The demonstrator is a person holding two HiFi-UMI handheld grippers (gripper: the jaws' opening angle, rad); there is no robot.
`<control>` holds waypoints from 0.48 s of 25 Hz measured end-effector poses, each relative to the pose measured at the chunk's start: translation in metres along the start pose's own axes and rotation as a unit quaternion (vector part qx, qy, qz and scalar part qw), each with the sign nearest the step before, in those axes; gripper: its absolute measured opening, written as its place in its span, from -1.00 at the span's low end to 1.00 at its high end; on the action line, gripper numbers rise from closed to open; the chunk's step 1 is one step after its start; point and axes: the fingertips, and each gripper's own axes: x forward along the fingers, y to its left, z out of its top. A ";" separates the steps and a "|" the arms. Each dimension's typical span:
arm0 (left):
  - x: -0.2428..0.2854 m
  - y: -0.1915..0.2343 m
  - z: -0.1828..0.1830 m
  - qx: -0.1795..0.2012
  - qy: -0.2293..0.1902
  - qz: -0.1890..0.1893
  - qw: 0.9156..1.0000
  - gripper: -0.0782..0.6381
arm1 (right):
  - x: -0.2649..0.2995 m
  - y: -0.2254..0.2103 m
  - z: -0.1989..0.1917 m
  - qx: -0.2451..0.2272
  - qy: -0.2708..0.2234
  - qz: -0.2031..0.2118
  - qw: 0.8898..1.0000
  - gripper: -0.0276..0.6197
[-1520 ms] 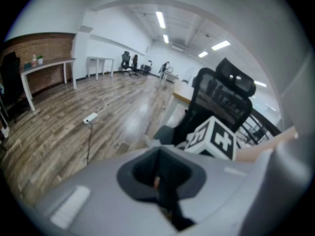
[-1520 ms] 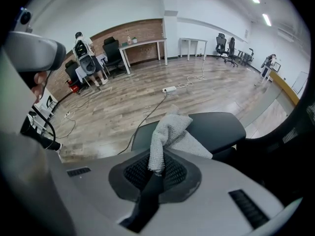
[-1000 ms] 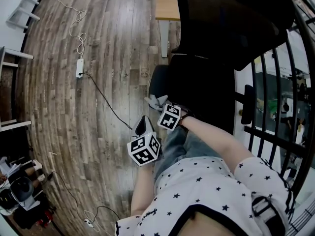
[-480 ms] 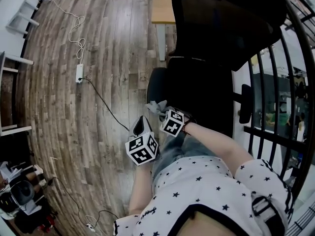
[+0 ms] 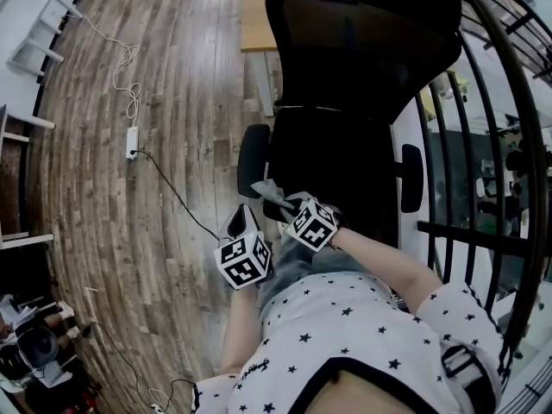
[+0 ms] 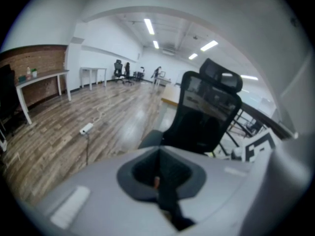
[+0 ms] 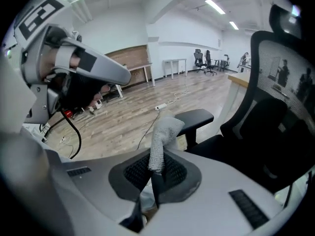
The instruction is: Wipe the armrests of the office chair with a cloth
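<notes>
Wood-plank floor fills the left of the head view, a white power strip lying on it. Nearer us, our left arm is bent in at the body and the left hand-held gripper points far, just left of the office chair; its own view shows the jaws pressed together with nothing between. To its right, our right forearm reaches forward and leftward, and the right hand-held gripper is clamped on the grey cloth. Only the right gripper view shows the cloth's form: a narrow knitted strip standing up from the closed jaws, long axis along them, free end pointing at the chair's left armrest. In the head view the cloth sits at the near end of that pad, whose long axis runs near to far; we cannot tell whether they touch. The right armrest is well apart, beside a black railing.
</notes>
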 end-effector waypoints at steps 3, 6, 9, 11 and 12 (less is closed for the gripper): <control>-0.006 -0.017 -0.003 0.012 -0.002 -0.007 1.000 -0.76 | -0.023 -0.003 -0.007 0.013 -0.021 -0.014 1.000 -0.82; -0.013 -0.036 -0.006 0.020 -0.005 -0.016 1.000 -0.76 | -0.047 -0.004 -0.012 0.025 -0.042 -0.025 0.999 -0.82; -0.019 -0.057 -0.010 0.026 -0.005 -0.024 0.999 -0.76 | -0.072 -0.008 -0.018 0.039 -0.062 -0.036 0.997 -0.82; -0.023 -0.072 -0.014 0.031 -0.006 -0.031 0.999 -0.76 | -0.089 -0.010 -0.021 0.047 -0.074 -0.042 0.995 -0.82; -0.026 -0.080 -0.015 0.033 -0.007 -0.035 0.999 -0.76 | -0.097 -0.010 -0.024 0.051 -0.081 -0.045 0.994 -0.82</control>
